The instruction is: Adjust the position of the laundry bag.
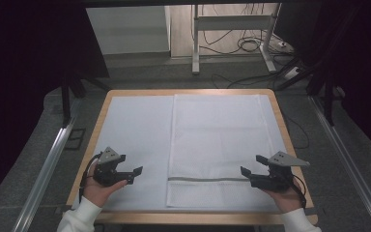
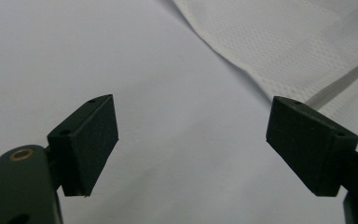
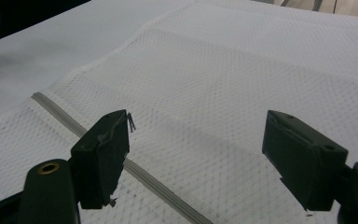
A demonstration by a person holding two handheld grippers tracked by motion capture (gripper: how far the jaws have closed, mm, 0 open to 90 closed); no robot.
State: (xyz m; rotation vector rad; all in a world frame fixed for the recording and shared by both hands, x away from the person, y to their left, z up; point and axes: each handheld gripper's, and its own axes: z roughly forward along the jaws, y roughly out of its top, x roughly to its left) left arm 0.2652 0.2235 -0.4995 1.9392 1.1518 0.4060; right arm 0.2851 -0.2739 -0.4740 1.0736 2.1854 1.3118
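Both of my hands sit at the table's near edge. Left gripper [image 1: 136, 174] hangs wide open and holds nothing over the bare white cover [image 1: 130, 130]. Right gripper [image 1: 244, 175] gapes just as wide, empty, above the mesh laundry bag [image 1: 220, 140], near its grey zipper [image 3: 135, 170] by the near right corner.

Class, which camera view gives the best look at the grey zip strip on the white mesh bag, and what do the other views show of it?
The right gripper view: the grey zip strip runs close and sharp across the mesh bag. The high view shows its full length, but small. The left gripper view catches a short piece at its right edge.
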